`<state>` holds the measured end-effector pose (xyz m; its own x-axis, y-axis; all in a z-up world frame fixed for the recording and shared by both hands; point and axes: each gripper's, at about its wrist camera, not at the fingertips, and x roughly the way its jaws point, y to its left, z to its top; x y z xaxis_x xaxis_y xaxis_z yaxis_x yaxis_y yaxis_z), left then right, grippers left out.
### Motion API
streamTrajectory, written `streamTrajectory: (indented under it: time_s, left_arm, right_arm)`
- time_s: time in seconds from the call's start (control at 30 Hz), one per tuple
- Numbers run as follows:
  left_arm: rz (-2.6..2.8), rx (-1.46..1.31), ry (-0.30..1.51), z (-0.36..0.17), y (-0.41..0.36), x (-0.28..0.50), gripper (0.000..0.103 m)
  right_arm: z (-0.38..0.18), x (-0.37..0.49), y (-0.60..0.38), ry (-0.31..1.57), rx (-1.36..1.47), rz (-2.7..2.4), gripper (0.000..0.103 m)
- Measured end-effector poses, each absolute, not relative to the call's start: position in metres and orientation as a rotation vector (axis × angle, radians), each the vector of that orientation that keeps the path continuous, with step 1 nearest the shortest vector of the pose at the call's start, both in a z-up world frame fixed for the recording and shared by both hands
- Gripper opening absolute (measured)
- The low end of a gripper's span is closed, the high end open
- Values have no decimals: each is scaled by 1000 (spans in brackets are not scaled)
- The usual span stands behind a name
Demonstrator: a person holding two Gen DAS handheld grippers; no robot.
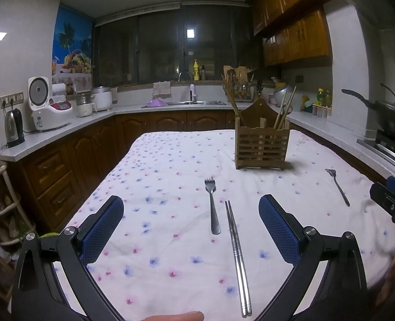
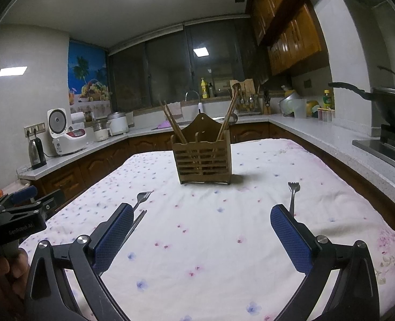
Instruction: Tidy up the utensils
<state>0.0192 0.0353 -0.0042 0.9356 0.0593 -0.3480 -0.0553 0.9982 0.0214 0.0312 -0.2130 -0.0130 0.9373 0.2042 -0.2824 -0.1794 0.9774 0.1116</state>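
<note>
Nearest, left gripper [image 1: 190,230] and right gripper [image 2: 201,236] both gape wide, empty, over bare tablecloth [image 2: 211,254]. Metal chopsticks [image 1: 237,256] lie beside a fork [image 1: 212,206]; second fork [image 2: 293,195] partly hidden. Wooden holder [image 2: 201,161] stands beyond.

The right gripper [image 2: 201,238] hovers over the floral tablecloth [image 2: 211,240], jaws spread wide and holding nothing. Beyond stands a slatted wooden utensil holder [image 2: 201,160] with wooden chopsticks [image 2: 172,123] leaning out (both sides). One fork [image 2: 293,195] lies right, another fork [image 2: 142,199] beside metal chopsticks [image 2: 137,223] left.
</note>
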Motion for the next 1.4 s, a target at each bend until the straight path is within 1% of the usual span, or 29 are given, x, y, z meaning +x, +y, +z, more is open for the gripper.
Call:
streamTrajectory:
  time_s: [1.4]
  left_arm:
    - [51, 15, 350, -4, 33, 19, 103]
  right_arm:
    - [-14, 32, -214, 291, 87, 204, 103]
